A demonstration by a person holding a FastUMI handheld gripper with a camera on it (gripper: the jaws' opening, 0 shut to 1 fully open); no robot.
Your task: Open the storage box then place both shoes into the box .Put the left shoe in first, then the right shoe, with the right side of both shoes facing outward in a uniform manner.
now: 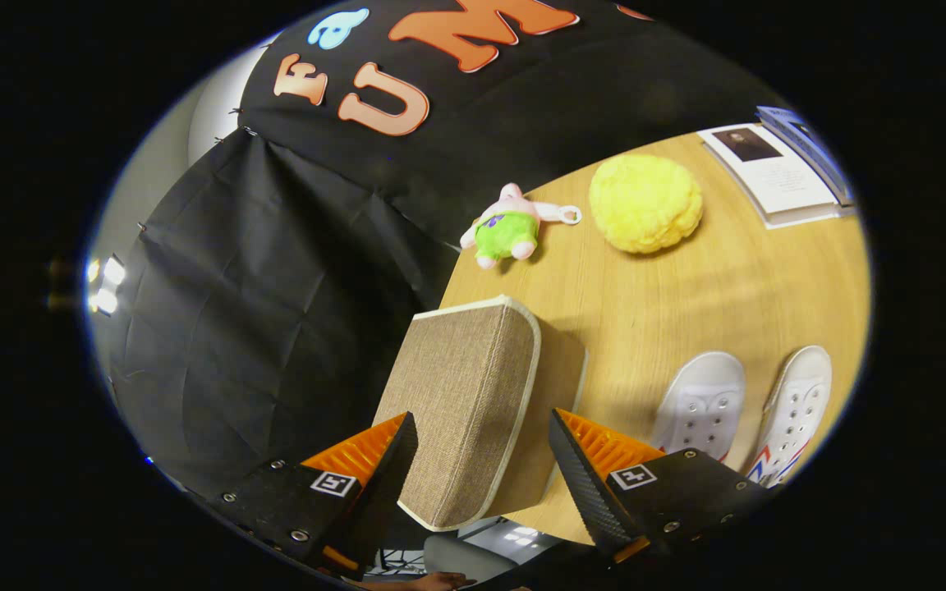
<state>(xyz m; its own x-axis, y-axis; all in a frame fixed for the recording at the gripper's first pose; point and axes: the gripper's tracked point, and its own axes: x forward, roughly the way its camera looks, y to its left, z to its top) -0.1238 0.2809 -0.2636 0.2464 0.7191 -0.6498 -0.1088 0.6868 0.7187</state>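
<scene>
With fingers spread wide, the gripper [481, 455] straddles the fabric storage box [473, 410]; opening step, next grip its lid.

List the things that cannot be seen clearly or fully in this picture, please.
- Storage box: in the gripper view only its closed lid and one side show; the inside is hidden.
- Gripper: open, fingers either side of the box; contact cannot be judged.
- Two white shoes: heels cut off by a finger and the view's edge.
- Book: print too small.
- Plush toy: details too small.
</scene>
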